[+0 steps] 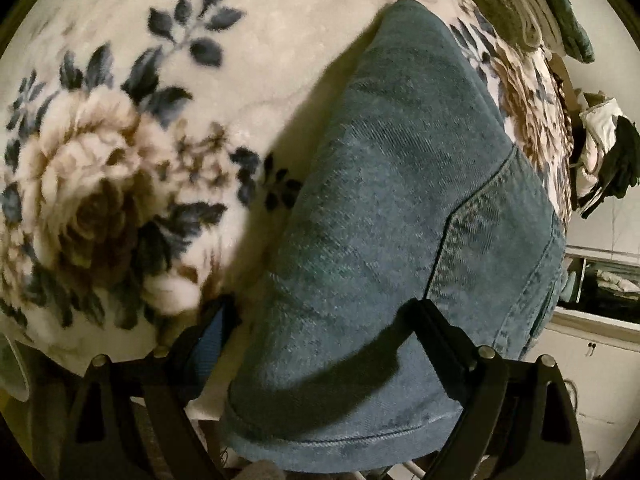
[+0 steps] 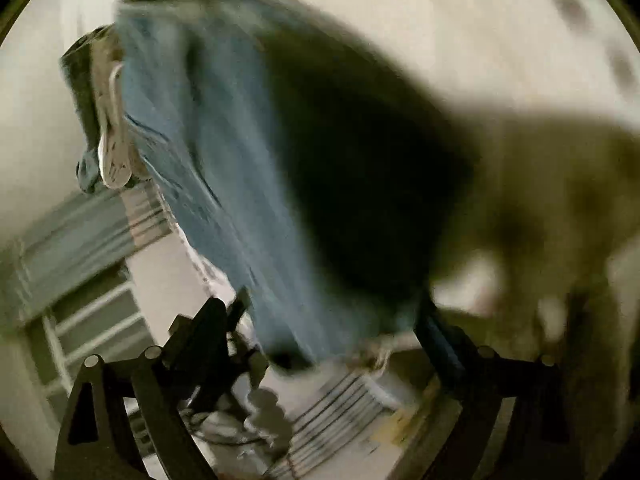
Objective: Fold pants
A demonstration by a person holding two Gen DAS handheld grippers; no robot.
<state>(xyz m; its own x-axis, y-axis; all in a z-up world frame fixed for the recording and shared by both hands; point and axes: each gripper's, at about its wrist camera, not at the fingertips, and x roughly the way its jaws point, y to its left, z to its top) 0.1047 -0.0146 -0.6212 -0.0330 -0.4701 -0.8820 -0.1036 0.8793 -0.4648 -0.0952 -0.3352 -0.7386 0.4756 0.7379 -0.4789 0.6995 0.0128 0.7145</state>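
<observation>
Left wrist view. The faded blue denim pants [image 1: 400, 208] lie on a cream plush blanket printed with brown roses and dark blue leaves [image 1: 132, 128]. The garment runs as one long narrow band from the hem at 6 o'clock, just in front of the camera, up to a rounded end at about 1 o'clock; a stitched seam and the waist area show toward 4 o'clock. It reads as already doubled leg over leg. A stack of folded pale and green cloths [image 1: 532, 4] sits at 1 o'clock, beyond the blanket's edge. The left gripper [image 1: 324, 320] stands wide, its fingers astride the hem end; the right-hand finger rests over the denim, the left-hand one sits beside the cloth edge. The pads do not press the cloth together, so nothing is held.

Right wrist view. This picture is heavily smeared. The same denim crosses from 11 o'clock down to the centre bottom, half in deep shadow, with the blanket behind at 2 o'clock. The right gripper [image 2: 332, 328] is also spread wide, with the cloth's near end between its fingers; no clamping shows.

Assessment. The lengthwise fold appears complete. The crosswise folds, hem toward waist, appear outstanding; both tongs seem placed to take the hem end.
</observation>
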